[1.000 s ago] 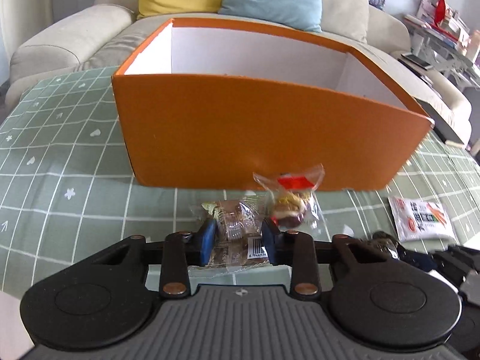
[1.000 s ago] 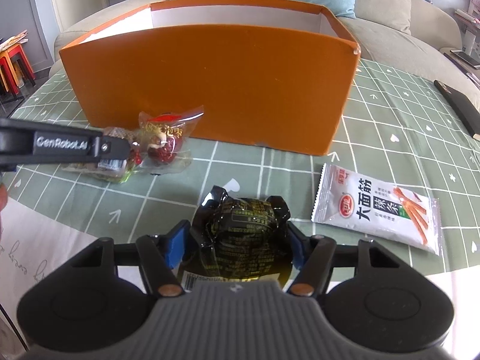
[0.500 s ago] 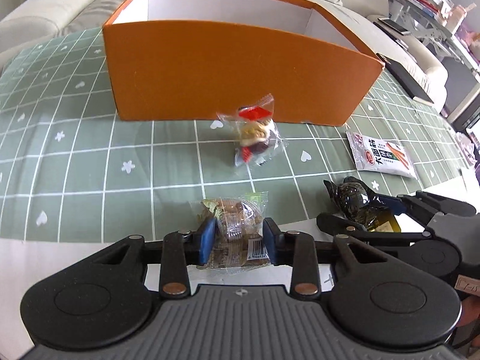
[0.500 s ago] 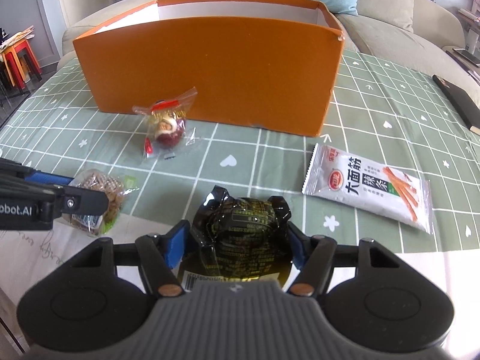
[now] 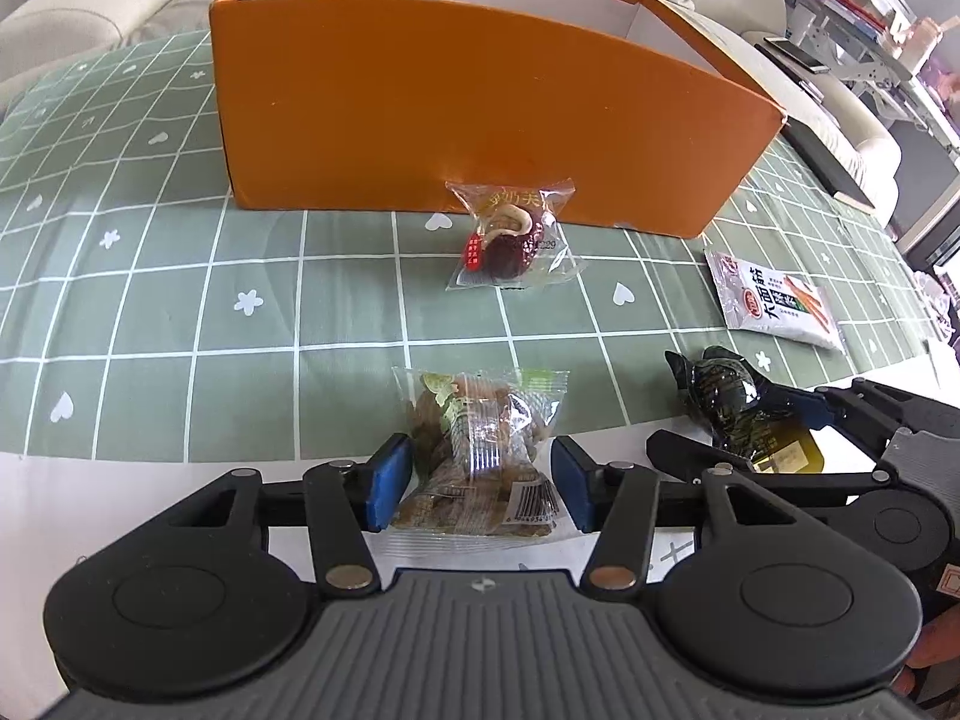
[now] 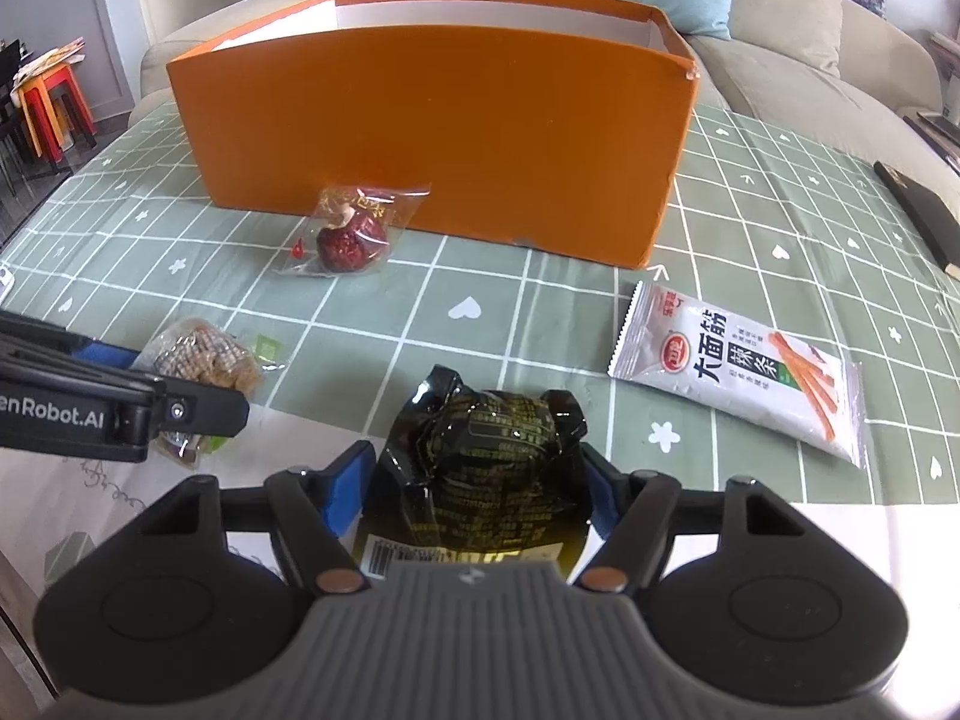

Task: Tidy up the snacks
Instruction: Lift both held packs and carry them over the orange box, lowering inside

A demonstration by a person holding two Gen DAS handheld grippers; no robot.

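Left gripper (image 5: 480,483) jaws apart around one biscuit pack (image 5: 477,450); right gripper (image 6: 474,489) clamped one black packet (image 6: 486,462); two packets lay near one orange box (image 6: 432,138).

Left gripper (image 5: 480,483) fingers part around clear cracker packet (image 5: 480,456), small gaps showing. Date packet (image 5: 510,237) lies before orange box (image 5: 456,114). Right gripper (image 5: 744,420) clamps dark packet (image 5: 720,390).
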